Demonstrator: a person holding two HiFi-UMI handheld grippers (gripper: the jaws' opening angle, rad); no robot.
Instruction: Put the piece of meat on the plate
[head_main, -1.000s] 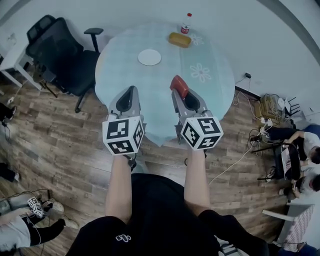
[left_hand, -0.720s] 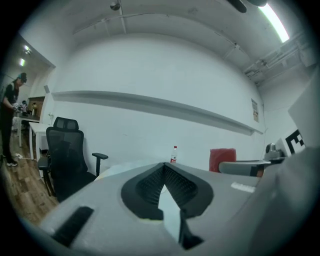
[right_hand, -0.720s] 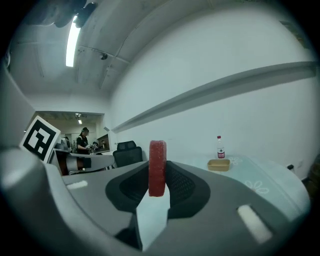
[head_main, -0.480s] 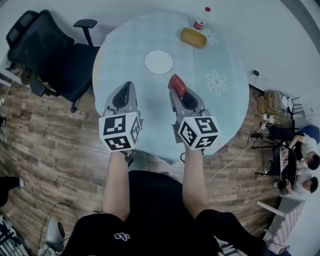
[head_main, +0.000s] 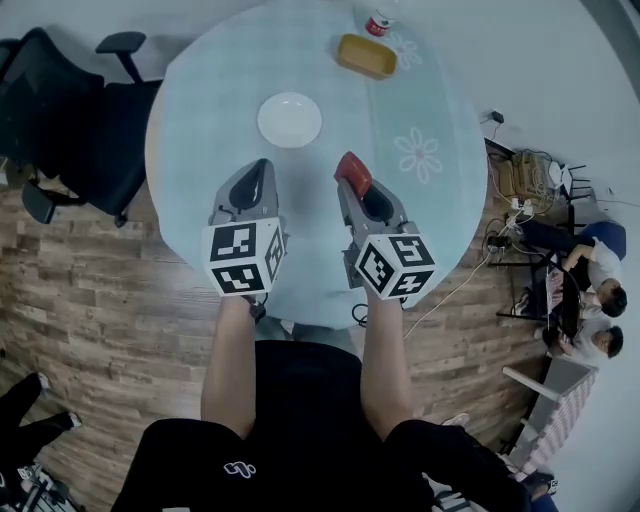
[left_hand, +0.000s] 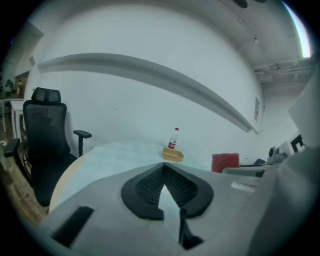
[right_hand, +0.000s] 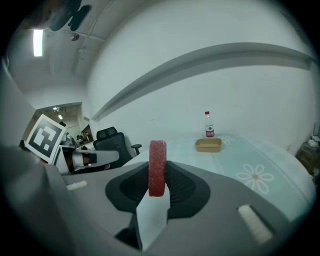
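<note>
Red, thick-cut slab of meat (right_hand: 157, 167) stands on edge, pinched between the fingers of my right gripper (head_main: 352, 182), whose jaws are narrowed onto it. My left gripper (head_main: 258, 172) has its fingertips together with nothing between them. The round white plate (head_main: 290, 119) lies bare on the pale blue round table (head_main: 200, 130), ahead of both sets of fingers and nearer the left ones. The pick-up looks done; carrying the meat over and releasing it onto the plate remain. Compared with a second ago, both grippers reach further over the table, the plate sits closer ahead of the fingertips, and the grip is unchanged.
</note>
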